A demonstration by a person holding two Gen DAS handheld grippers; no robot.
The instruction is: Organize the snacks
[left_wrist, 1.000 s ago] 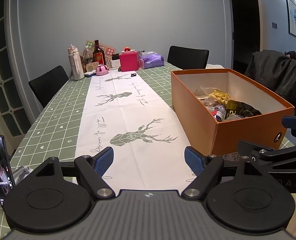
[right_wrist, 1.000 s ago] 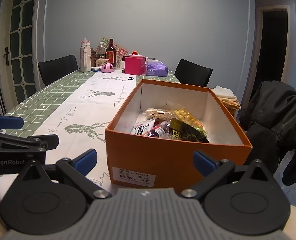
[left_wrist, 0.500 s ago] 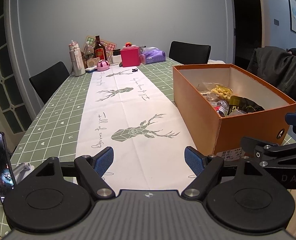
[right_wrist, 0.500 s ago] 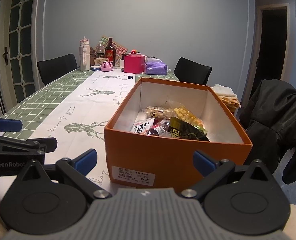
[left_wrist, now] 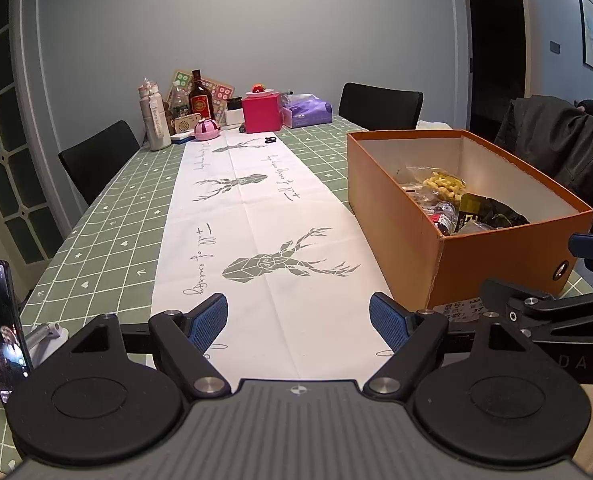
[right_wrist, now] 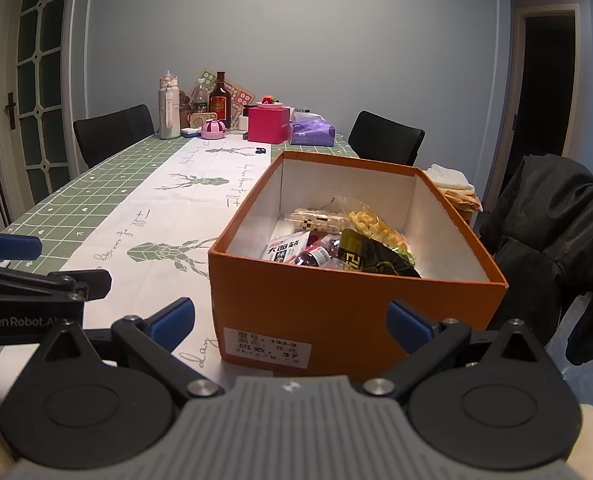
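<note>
Snacks lie together inside the orange box, which stands at the near right corner of the counter. They are bunched toward the box's near end; its far end shows bare floor.

Left gripper: jaws wide apart, holding nothing, over the white runner at the near edge. Right gripper: jaws wide apart, empty, facing the box's near wall.

Stage: not settled. The scene fits snacks already gathered into the box, or a full box awaiting sorting out onto the counter. No move can be prescribed on this evidence.

Obscured: the box's near wall hides the lowest snacks; their count and most labels are unreadable. Items at the far edge are too small to identify as snacks.
</note>
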